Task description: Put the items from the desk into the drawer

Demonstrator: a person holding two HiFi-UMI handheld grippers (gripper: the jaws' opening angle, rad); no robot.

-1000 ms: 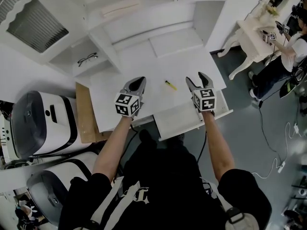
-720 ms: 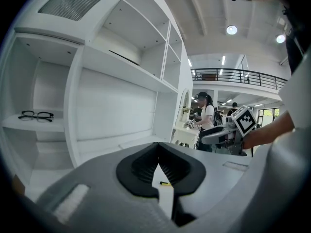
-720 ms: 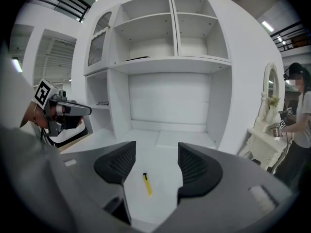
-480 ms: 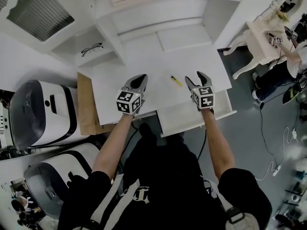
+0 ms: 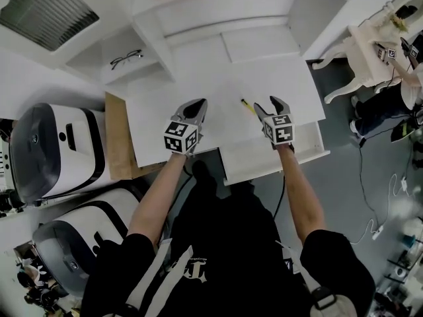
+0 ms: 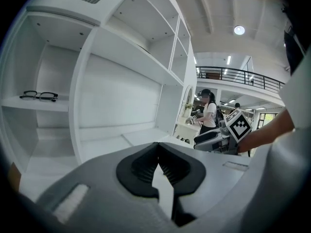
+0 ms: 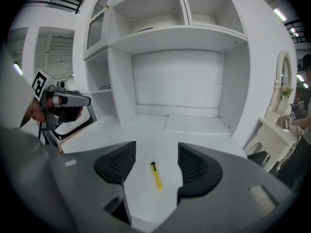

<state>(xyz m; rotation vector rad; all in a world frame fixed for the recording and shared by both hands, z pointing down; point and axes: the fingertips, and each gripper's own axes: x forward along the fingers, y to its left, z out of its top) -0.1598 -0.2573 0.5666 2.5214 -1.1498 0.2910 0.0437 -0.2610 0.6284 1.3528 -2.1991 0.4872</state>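
Observation:
A yellow pen with a black tip lies on the white desk. My right gripper hovers just right of it, open and empty. In the right gripper view the pen lies on the desk just beyond the spread jaws of that gripper. My left gripper is over the desk's left half, shut with nothing in it. The open white drawer juts out under the desk's front edge, below my right hand.
Black glasses lie on a left shelf of the hutch. A brown board and white machines stand left of the desk. At right are a white dressing table, a person and floor cables.
Both grippers have moved forward over the desk. The right gripper has drawn close to the pen and stays open. The left stays shut.

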